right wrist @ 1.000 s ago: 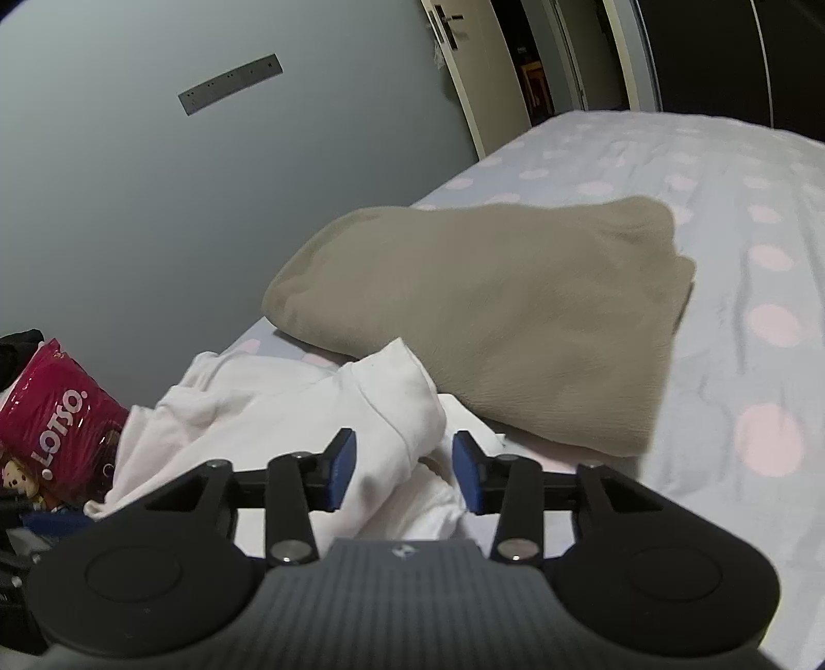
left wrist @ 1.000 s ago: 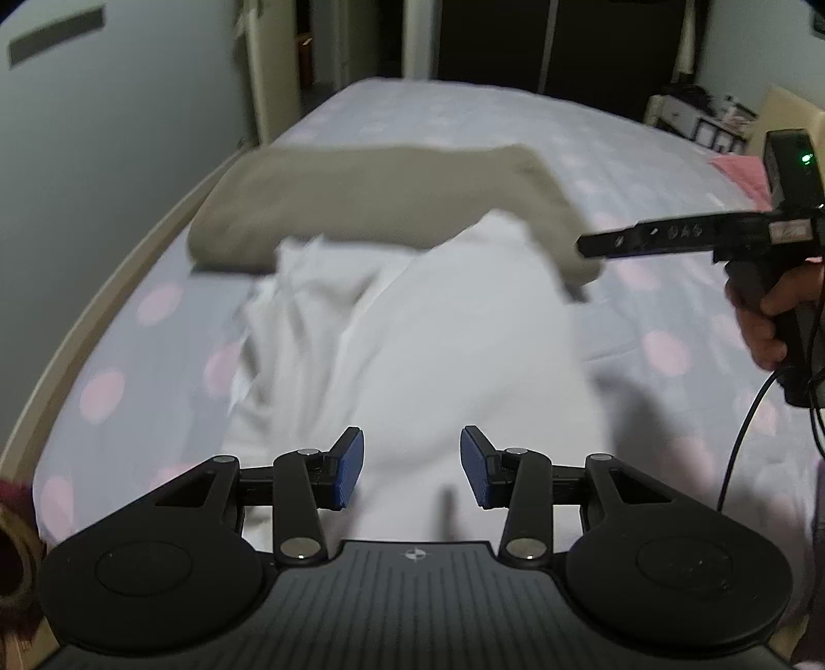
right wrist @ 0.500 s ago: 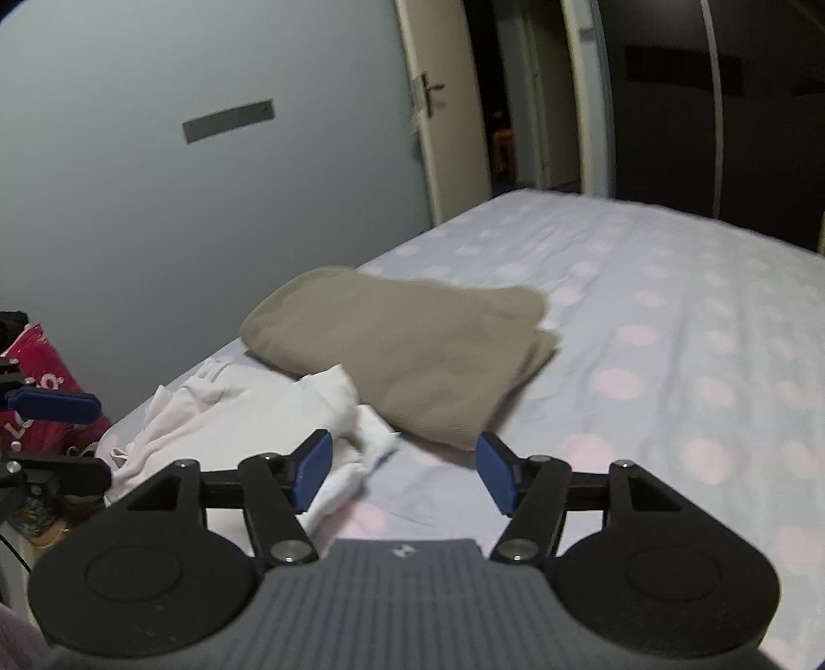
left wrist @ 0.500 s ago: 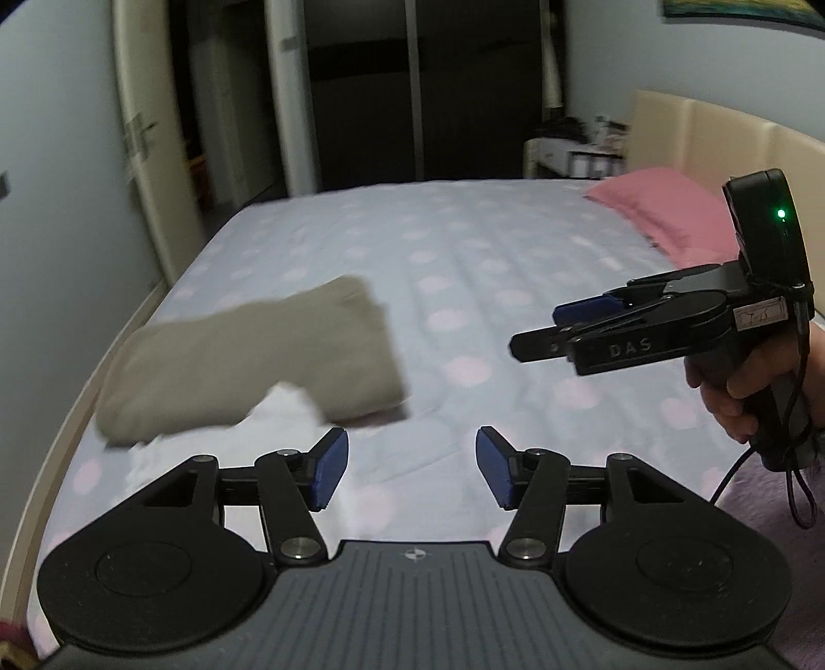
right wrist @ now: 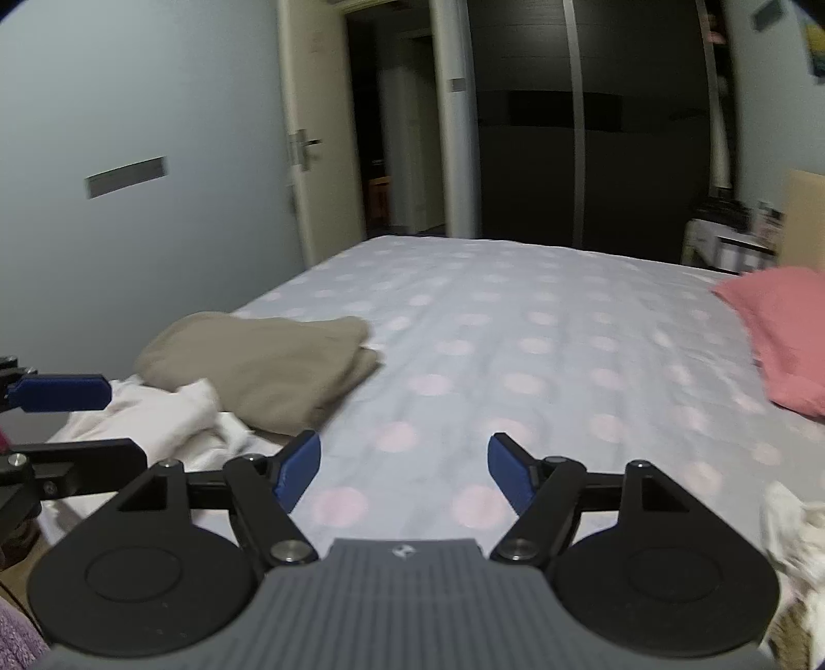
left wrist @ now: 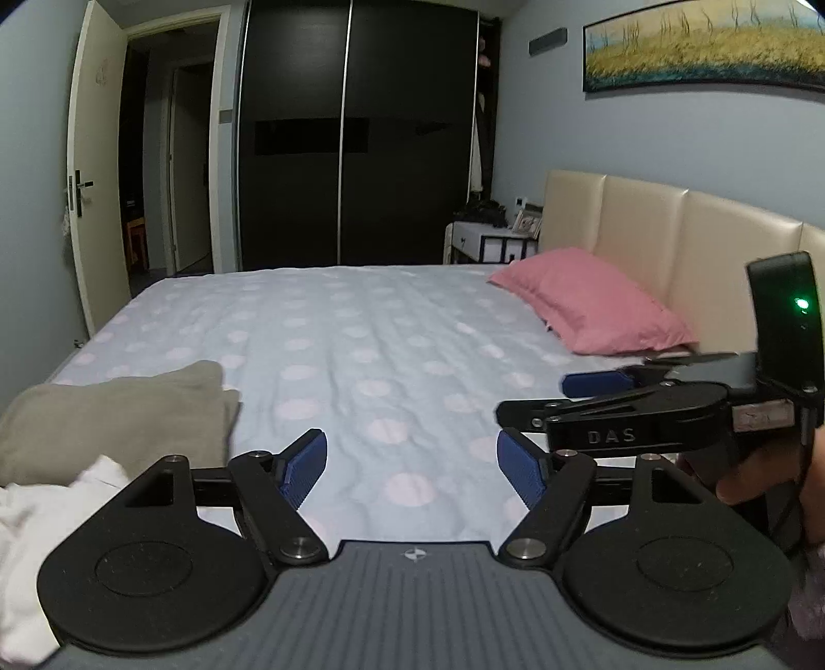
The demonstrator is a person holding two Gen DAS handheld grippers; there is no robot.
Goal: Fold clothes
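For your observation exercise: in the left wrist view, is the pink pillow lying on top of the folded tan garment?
No, the pink pillow lies by the headboard, far from the tan garment.

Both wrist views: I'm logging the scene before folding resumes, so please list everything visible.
Folded garment: one, khaki, near left of the bed.
White clothing: one crumpled heap, beside the khaki piece.
Bed: one, pale sheet with pink dots.
Pillow: one, pink, by the headboard.
Headboard: one, cream, padded.
Wardrobe: dark sliding doors, far wall.
Door: one, cream, open.
Painting: one, yellow field, above the headboard.
Bedside table: one, white, cluttered.
Left gripper: black, blue pads, open, empty.
Right gripper: same, open, empty.
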